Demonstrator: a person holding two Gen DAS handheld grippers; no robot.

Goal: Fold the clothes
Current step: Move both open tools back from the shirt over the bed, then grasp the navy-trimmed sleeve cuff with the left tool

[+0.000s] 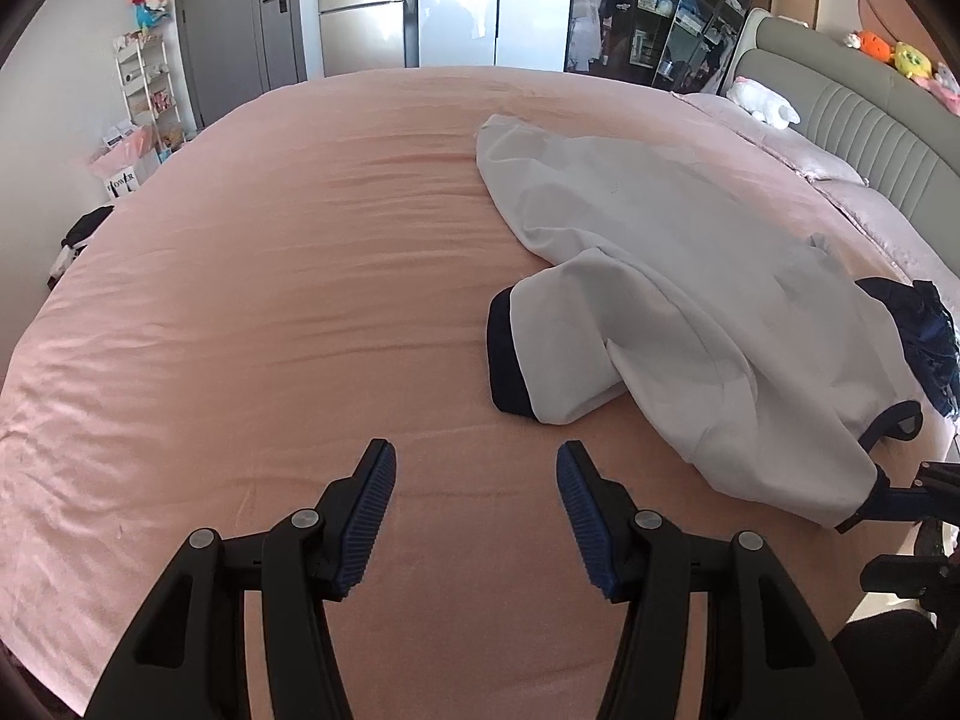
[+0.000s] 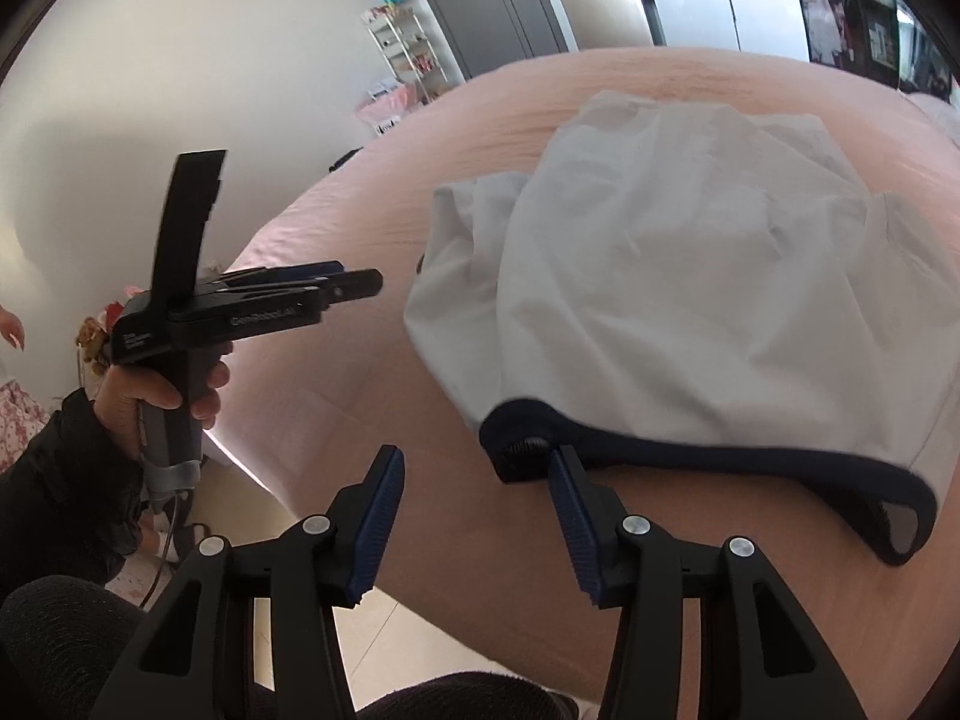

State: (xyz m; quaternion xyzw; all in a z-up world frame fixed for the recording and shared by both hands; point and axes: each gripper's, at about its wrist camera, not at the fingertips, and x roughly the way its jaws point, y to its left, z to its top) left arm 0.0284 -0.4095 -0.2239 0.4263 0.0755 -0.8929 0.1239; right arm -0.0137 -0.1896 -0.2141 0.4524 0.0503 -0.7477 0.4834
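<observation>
A white shirt (image 1: 678, 276) lies rumpled on the bed (image 1: 270, 300), a dark garment (image 1: 927, 342) just beside it. Both the left gripper (image 1: 475, 471) and right gripper (image 2: 477, 474) are spread, the right's finger touching the shirt's navy hem (image 2: 720, 450).

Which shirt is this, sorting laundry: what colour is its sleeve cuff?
Dark navy cuff on a white shirt, clearest in the left wrist view.

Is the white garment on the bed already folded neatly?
No. The white garment lies crumpled on the pink bed, one navy-cuffed sleeve thrown loose.
</observation>
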